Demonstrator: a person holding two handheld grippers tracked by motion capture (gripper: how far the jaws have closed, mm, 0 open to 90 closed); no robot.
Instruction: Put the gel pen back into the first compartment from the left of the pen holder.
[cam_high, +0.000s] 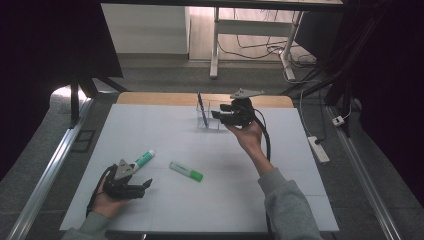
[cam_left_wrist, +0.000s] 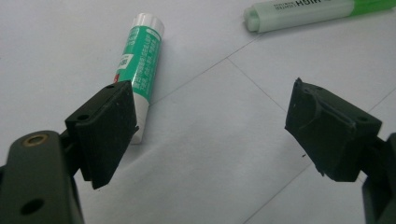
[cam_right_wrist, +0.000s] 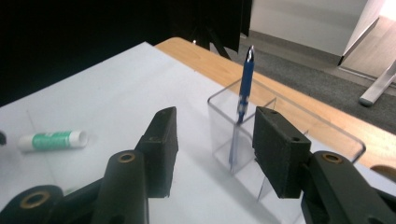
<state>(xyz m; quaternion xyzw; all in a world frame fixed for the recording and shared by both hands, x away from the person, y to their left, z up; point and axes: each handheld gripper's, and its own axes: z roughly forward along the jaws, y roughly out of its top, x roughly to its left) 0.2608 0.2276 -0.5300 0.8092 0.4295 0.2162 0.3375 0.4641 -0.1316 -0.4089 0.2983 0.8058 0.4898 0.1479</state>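
Observation:
A clear pen holder (cam_high: 207, 120) stands at the far middle of the white table, with a blue pen (cam_high: 201, 107) leaning in its left compartment. My right gripper (cam_high: 216, 116) hovers just right of it, jaws open and empty; in the right gripper view the pen (cam_right_wrist: 243, 88) and holder (cam_right_wrist: 219, 121) lie beyond my right gripper (cam_right_wrist: 215, 144). A green-and-white glue stick (cam_high: 144, 158) and a green highlighter (cam_high: 186, 171) lie at the near left. My left gripper (cam_high: 147, 184) rests low beside them, open, with the glue stick (cam_left_wrist: 142, 65) past its left jaw and the highlighter (cam_left_wrist: 303, 11) farther off.
The white sheet (cam_high: 200, 200) covers the table, with a wooden strip (cam_high: 150, 98) bare along the far edge. Metal rails (cam_high: 45, 175) run down both sides. A power strip (cam_high: 318, 148) lies on the floor at the right.

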